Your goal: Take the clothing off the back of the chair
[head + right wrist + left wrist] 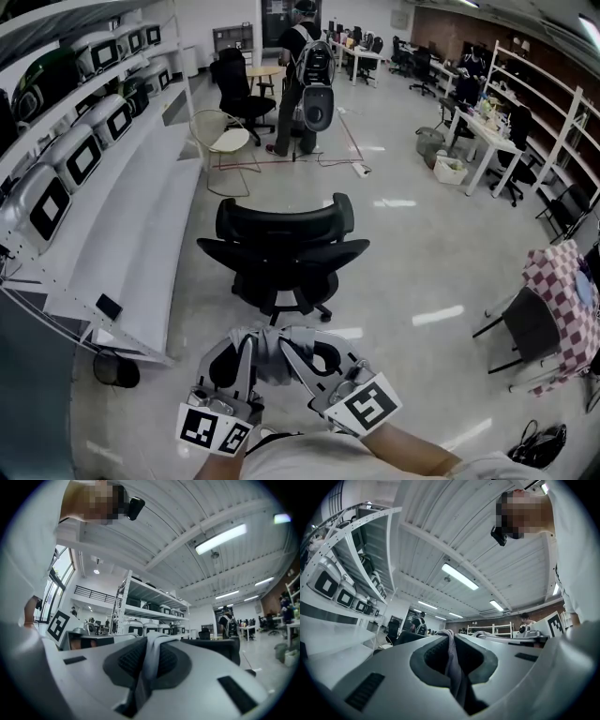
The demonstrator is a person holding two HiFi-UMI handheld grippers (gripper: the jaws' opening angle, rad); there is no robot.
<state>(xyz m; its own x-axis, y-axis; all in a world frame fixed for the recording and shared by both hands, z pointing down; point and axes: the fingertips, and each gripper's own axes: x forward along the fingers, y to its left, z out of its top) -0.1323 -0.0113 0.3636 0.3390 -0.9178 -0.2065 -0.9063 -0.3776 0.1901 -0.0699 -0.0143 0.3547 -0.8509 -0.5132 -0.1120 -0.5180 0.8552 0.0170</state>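
Note:
A grey garment hangs bunched between my two grippers, low in the head view and close to my body. My left gripper is shut on one part of it; in the left gripper view the grey cloth runs pinched between the jaws of that gripper. My right gripper is shut on another part, and the cloth shows as a pale strip in the jaws of that gripper. Just ahead stands the black office chair, its back and headrest bare.
Long white shelving with boxed devices runs along the left. A chair draped with checkered cloth stands at the right. A person with a backpack and a wire chair are further off. A dark bag lies at lower right.

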